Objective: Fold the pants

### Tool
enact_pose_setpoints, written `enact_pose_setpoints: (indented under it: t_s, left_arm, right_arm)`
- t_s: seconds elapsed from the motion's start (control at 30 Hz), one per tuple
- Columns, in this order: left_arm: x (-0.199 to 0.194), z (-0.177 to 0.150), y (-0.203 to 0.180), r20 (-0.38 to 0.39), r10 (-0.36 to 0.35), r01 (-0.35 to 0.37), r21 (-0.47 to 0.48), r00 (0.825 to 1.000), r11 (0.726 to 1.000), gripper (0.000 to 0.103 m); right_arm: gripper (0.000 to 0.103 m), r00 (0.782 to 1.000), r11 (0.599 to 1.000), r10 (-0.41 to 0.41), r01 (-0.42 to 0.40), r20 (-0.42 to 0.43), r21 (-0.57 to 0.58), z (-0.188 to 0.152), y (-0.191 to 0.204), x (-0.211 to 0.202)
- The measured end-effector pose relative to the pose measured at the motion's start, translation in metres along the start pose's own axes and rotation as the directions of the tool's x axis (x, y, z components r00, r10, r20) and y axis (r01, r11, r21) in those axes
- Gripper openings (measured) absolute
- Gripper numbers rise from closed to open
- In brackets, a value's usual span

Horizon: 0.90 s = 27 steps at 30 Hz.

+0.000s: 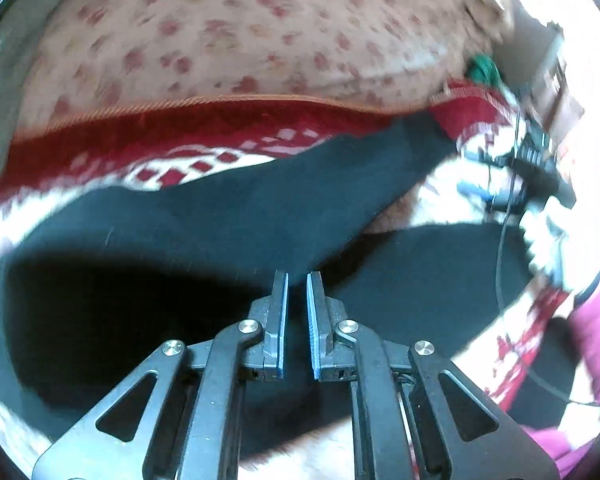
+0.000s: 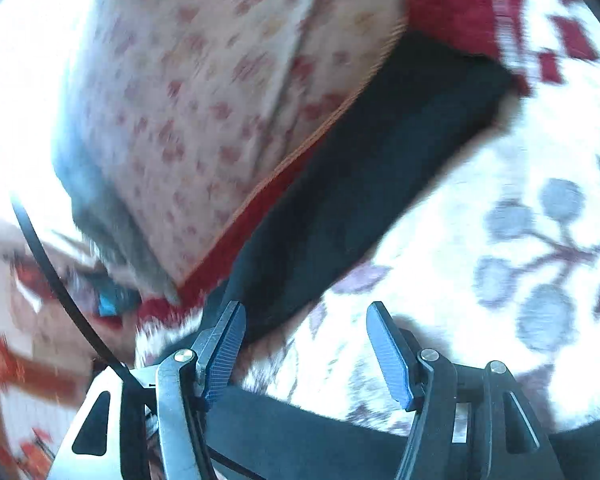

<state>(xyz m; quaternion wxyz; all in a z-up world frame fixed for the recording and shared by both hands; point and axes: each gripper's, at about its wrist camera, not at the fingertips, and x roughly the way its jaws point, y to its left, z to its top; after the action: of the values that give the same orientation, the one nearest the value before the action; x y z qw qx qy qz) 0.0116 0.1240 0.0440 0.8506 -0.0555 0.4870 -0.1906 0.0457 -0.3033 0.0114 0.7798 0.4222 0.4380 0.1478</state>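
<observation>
Pants [image 1: 228, 216] spread across middle of left wrist frame, lying on blanket [image 1: 188, 168]. Cushion [image 1: 240, 28] behind blanket, filling upper frame. Left gripper [image 1: 298, 280] at bottom centre, above pants. Right gripper [image 1: 540, 184] at right edge, beside pants leg. Right wrist frame: pants leg [image 2: 360, 184] runs diagonally from lower centre to upper right, apparently alongside cushion [image 2: 204, 100] at upper left; blur limits certainty.

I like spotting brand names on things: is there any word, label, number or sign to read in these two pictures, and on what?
None can be read.
The dark pants show no tag or print.
The patterned blanket and the spotted cushion carry only shapes, no letters.
The left gripper and right gripper show no marking.
Both pictures are blurred.
</observation>
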Motion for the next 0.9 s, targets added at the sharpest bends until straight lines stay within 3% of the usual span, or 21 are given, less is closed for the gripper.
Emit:
enact_pose_setpoints:
  t_s: [0.17,0.3,0.5,0.67,0.8,0.83,0.9]
  left_arm:
    - [-0.012,-0.021,0.02,0.033,0.075,-0.066,-0.233,0.997,0.97,0.039]
    - [-0.017,-0.025,0.026,0.066,0.087,-0.06,-0.332,0.994,0.941,0.039]
    - [0.0,-0.011,0.026,0.09,0.091,-0.046,-0.412,0.992,0.91,0.039]
    - [0.014,-0.004,0.034,0.092,0.075,-0.024,-0.464,0.993,0.885,0.039]
    - [0.017,0.001,0.042,0.113,0.09,-0.022,-0.502,0.989,0.864,0.039]
    - [0.019,0.002,0.044,0.106,0.091,-0.025,-0.506,0.99,0.862,0.035]
    - [0.022,0.005,0.046,0.095,0.068,-0.011,-0.5,0.993,0.866,0.015]
  right_arm:
    - [0.061,0.998,0.999,-0.02,0.018,0.053,0.037,0.022,-0.015,0.005]
    - [0.06,0.996,0.999,-0.027,0.024,0.091,0.028,0.041,-0.017,0.02]
    - [0.02,0.99,0.998,-0.064,0.062,0.129,0.017,0.047,-0.019,0.032]
    - [0.008,0.981,0.995,-0.053,0.069,0.188,-0.079,0.04,-0.003,0.021]
    - [0.007,0.977,0.987,-0.032,0.064,0.213,-0.144,0.03,0.011,0.008]
    - [0.007,0.976,0.987,-0.028,0.061,0.215,-0.149,0.029,0.012,0.006]
    - [0.006,0.974,0.988,-0.009,0.044,0.227,-0.148,0.024,0.013,-0.003]
